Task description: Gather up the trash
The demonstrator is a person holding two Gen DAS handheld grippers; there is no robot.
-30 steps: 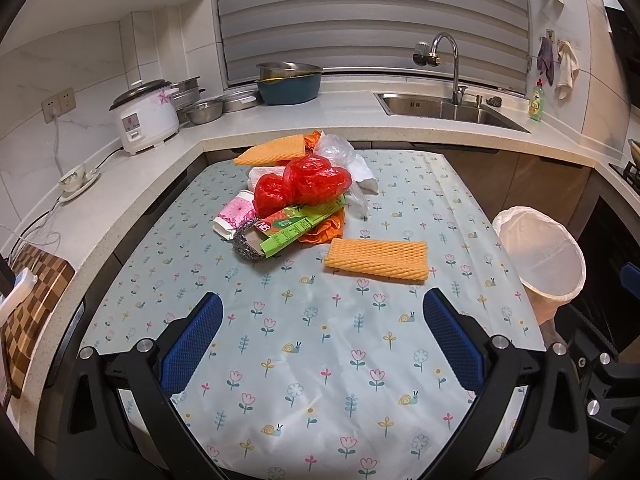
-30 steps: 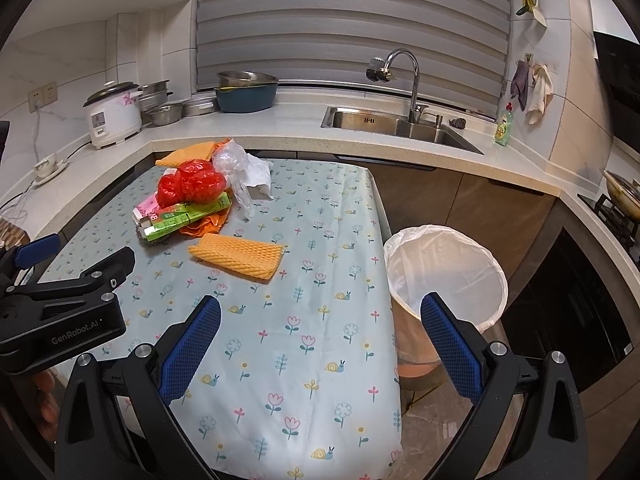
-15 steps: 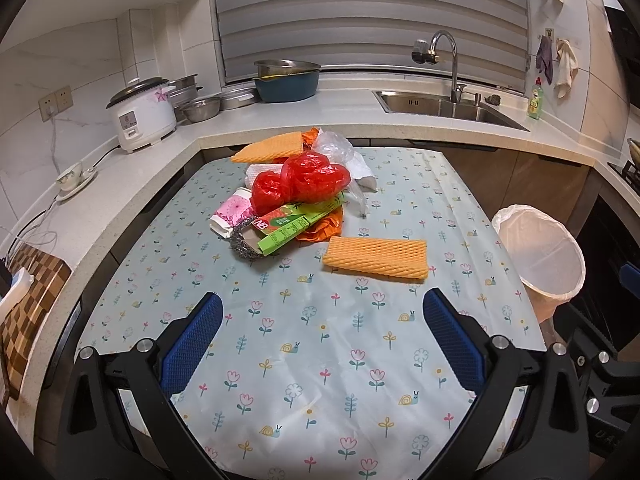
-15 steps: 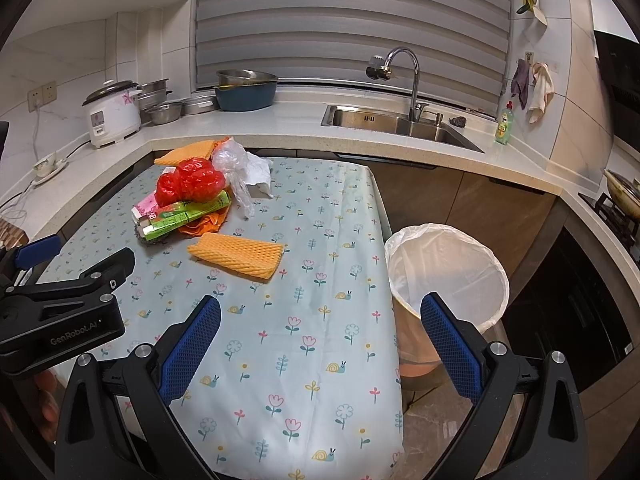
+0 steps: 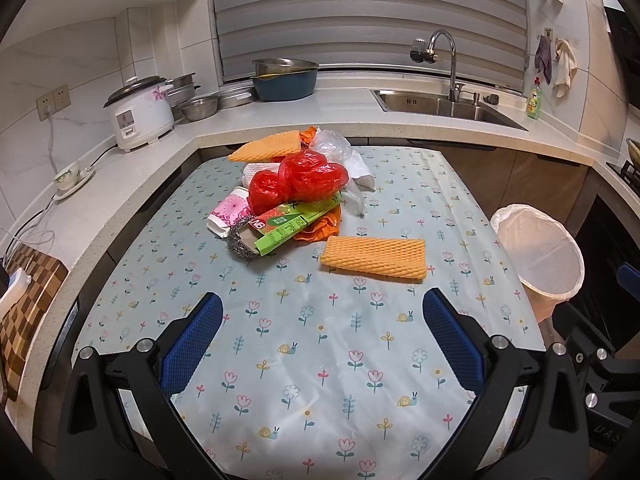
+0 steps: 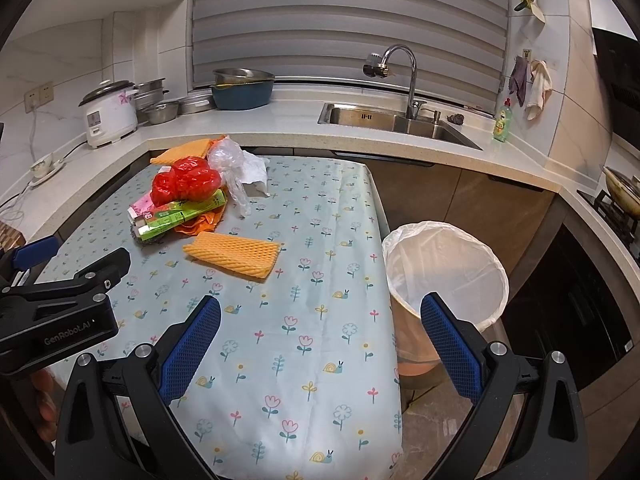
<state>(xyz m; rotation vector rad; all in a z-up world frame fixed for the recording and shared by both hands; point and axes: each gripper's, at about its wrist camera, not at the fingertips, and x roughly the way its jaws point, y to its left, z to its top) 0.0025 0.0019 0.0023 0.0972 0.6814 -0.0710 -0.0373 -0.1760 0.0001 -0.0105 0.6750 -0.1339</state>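
you've edged closer, nothing picked up
both tongs, left gripper and right gripper, gape wide; orange foam net lies nearest.

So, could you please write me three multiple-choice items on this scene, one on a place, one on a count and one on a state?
1. Where does the lined trash bin stand?
A. On the floor beside the table's right edge
B. On the table amid the trash
C. In the sink

2. How many orange foam nets can be seen on the table?
A. One
B. Two
C. Four

3. What state are the two grippers in?
A. Both open and empty
B. Both shut on trash
C. Left shut, right open

Answers:
1. A, the bin sits below the tablecloth's hanging edge.
2. B, a near orange foam net lies alone and a far orange foam net lies behind the pile.
3. A, the left gripper and right gripper show fingers spread wide with nothing between them.
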